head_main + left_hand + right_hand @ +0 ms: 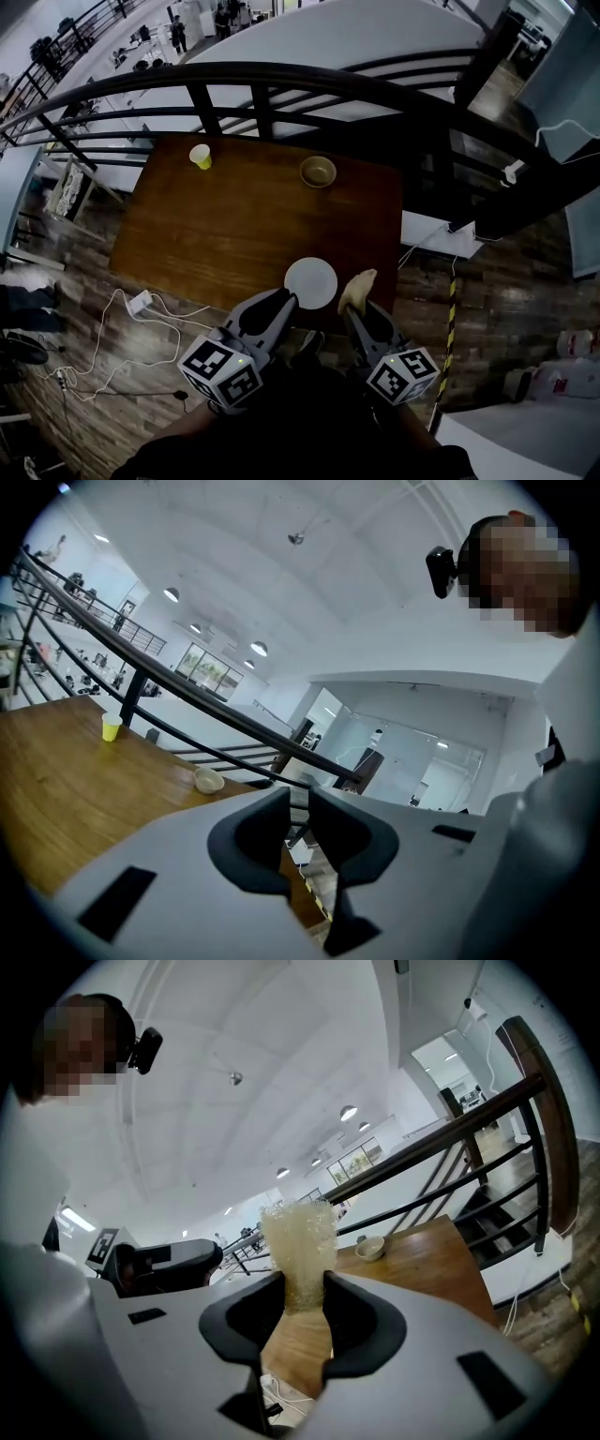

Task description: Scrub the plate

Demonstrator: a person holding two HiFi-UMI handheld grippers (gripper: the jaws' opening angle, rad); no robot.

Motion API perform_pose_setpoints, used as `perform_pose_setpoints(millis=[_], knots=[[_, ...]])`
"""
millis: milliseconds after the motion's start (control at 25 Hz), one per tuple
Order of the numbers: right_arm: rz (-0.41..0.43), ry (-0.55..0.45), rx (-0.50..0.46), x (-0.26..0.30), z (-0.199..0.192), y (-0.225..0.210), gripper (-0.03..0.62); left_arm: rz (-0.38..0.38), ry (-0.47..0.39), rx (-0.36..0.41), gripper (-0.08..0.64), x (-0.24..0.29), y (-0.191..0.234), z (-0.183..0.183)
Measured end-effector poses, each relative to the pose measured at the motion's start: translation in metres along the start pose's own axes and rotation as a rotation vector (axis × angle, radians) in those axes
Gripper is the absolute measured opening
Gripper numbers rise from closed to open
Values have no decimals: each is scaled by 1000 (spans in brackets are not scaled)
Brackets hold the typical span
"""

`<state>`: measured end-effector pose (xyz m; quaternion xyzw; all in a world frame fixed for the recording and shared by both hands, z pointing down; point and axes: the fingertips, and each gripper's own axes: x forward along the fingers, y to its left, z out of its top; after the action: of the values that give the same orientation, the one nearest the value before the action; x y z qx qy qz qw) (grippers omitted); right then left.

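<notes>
Jaws on our right gripper (305, 1288) clamp a pale, fibrous mesh scrubber (298, 1241); our left gripper (298, 803) has its jaws drawn almost together on nothing.
We see the round white plate (310, 282) lying flat at the near edge of the brown wooden table (216, 225), with the scrubber at its 3 o'clock. From the plate, a tan bowl (318, 172) stands at 12 o'clock and a yellow cup (201, 157) at 11, with open wood between.

Left tongs (283, 300) closed, right tongs (356, 309) clamping sponge (358, 284)
</notes>
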<state>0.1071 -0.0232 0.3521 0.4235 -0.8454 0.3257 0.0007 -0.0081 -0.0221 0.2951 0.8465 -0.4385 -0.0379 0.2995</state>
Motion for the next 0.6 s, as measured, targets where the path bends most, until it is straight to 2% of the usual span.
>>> perform_pose_setpoints(millis=[120,320,480,600], knots=[[-10,32,-3,14,3,-20,135,32,-1,-28,71,10,14,6],[-71,71,7,51,-4,-54,135,93,13,-26,71,27,63,17],[-103,106,41,77,-20,-69,135,99,55,-59,71,44,95,11],[-102,146,55,98,-32,-71,135,116,52,-76,71,51,124,19]])
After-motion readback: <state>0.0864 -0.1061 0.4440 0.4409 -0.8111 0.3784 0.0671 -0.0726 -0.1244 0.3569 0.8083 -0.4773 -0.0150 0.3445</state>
